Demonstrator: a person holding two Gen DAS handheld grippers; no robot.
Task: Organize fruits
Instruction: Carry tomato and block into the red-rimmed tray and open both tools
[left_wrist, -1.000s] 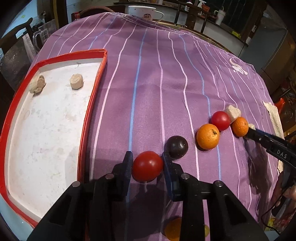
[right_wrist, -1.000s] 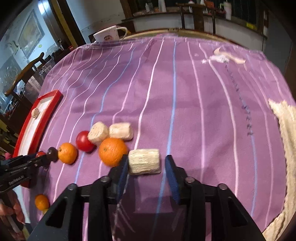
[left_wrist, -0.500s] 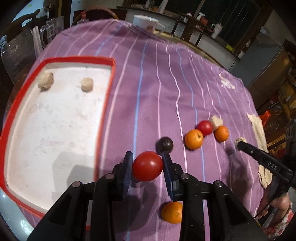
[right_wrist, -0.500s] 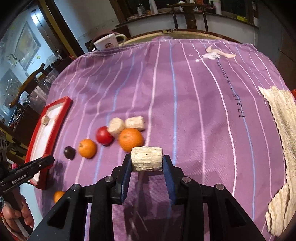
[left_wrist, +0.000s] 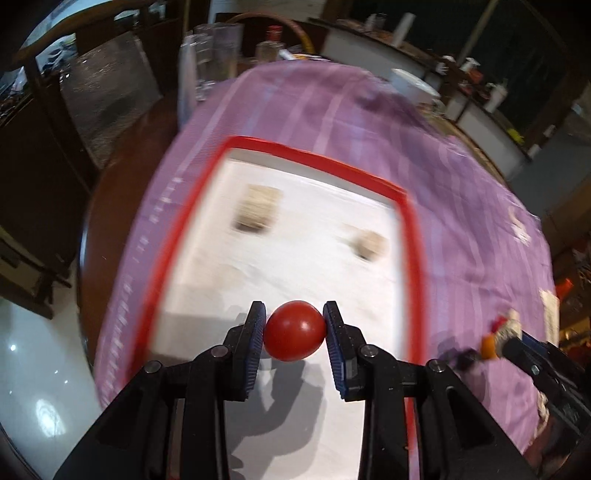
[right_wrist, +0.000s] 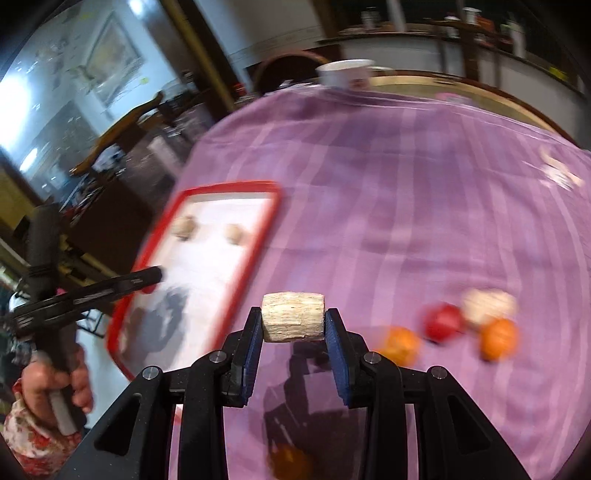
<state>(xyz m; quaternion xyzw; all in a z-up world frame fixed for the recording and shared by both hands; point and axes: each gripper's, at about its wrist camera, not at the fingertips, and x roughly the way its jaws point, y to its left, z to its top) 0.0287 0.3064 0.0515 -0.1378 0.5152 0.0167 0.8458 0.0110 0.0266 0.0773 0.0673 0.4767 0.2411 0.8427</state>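
Note:
My left gripper (left_wrist: 294, 326) is shut on a red tomato (left_wrist: 293, 335), held in the air above the near part of the red-rimmed white tray (left_wrist: 412, 236). Two beige chunks (left_wrist: 258, 212) (left_wrist: 370, 243) lie at the tray's far end. My right gripper (right_wrist: 293, 325) is shut on a pale fibrous chunk (right_wrist: 293, 316), lifted over the purple striped cloth (right_wrist: 388, 184) to the right of the tray (right_wrist: 273, 210). On the cloth at the right lie two oranges (right_wrist: 400, 343) (right_wrist: 498, 338), a red tomato (right_wrist: 443, 321) and a beige chunk (right_wrist: 487, 302). The pictures are blurred.
Another orange (right_wrist: 291, 461) lies under my right gripper's body. A hand in a flowered sleeve (right_wrist: 55, 380) holds the left tool at the tray's near left. A white cup (right_wrist: 345, 72) stands at the table's far edge. Chairs and glassware lie beyond the table on the left.
Both grippers rose and swung left with their loads. The left one now hangs over the tray with the tomato; the right one has left the fruit cluster and neared the tray.

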